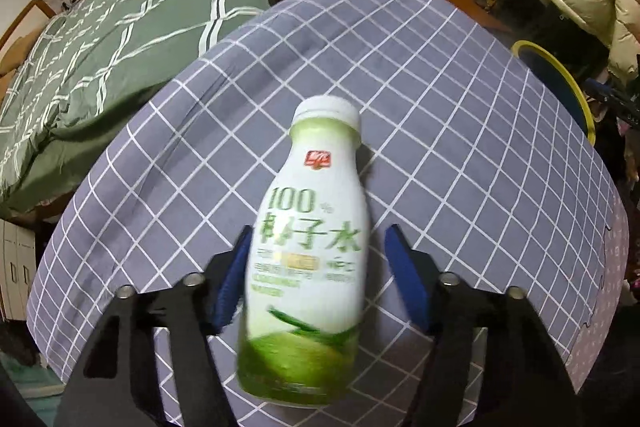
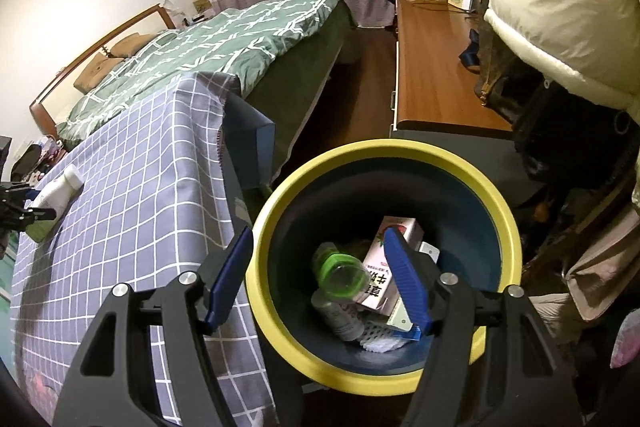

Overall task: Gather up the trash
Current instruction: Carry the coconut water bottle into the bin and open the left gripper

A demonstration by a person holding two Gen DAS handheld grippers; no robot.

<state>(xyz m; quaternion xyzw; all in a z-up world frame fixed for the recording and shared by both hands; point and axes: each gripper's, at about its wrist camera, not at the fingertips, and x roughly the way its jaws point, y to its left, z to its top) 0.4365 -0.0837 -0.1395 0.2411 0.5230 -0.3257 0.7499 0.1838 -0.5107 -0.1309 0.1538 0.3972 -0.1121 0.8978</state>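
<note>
A white and green coconut-water bottle (image 1: 312,227) with a white cap lies on the grey checked tablecloth (image 1: 460,107). It sits between the blue pads of my left gripper (image 1: 320,231). The left pad touches its side, and cloth shows between the right pad and the bottle. In the right wrist view the same bottle (image 2: 56,195) lies at the far left. My right gripper (image 2: 316,233) hangs open over the yellow-rimmed bin (image 2: 508,211) with nothing between its fingers. Inside the bin lie a green-capped bottle (image 2: 340,271), a carton (image 2: 384,267) and other trash.
The bin (image 1: 560,67) stands past the table's right edge. A bed with a green quilt (image 2: 240,31) lies beyond the table. A wooden desk (image 2: 432,75) runs along the right, with cream bedding (image 2: 560,7) piled over it. A blue box (image 2: 248,135) sits between table and bed.
</note>
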